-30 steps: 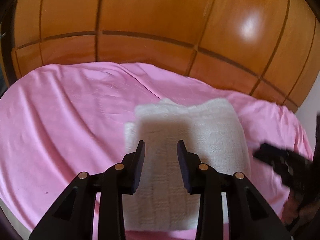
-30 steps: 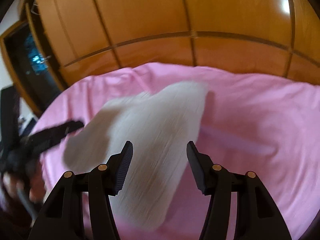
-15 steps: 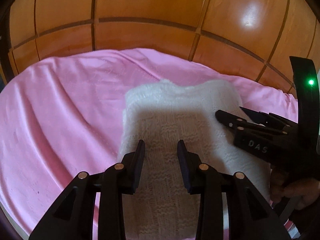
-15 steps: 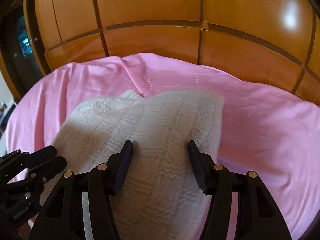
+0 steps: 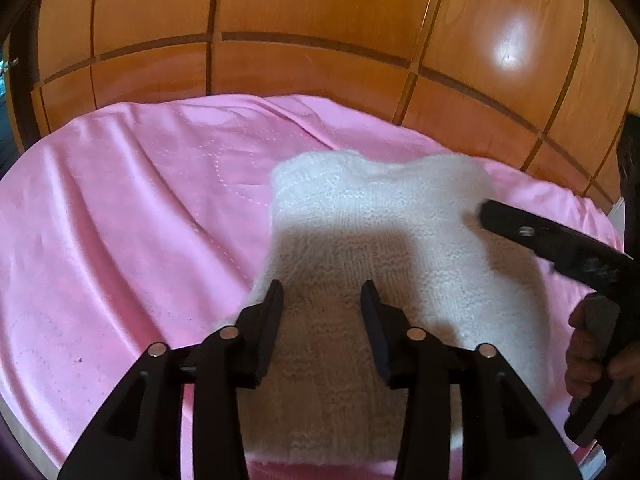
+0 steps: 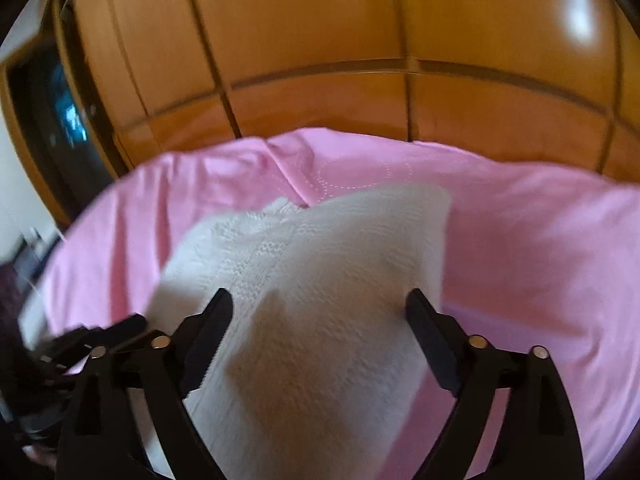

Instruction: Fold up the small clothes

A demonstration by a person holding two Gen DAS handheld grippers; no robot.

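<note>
Knitwear, a white folded garment [image 5: 380, 248], lies on the pink bed sheet [image 5: 140, 220], reaching forward from under both pairs of fingers. The left gripper [image 5: 322, 296] has its fingers apart above the garment's near part, nothing between them. The right gripper [image 6: 320, 304] has its fingers spread wide over the same knit; this view is blurred. Beyond the fingertips stand wooden wardrobe panels [image 5: 320, 8].
</note>
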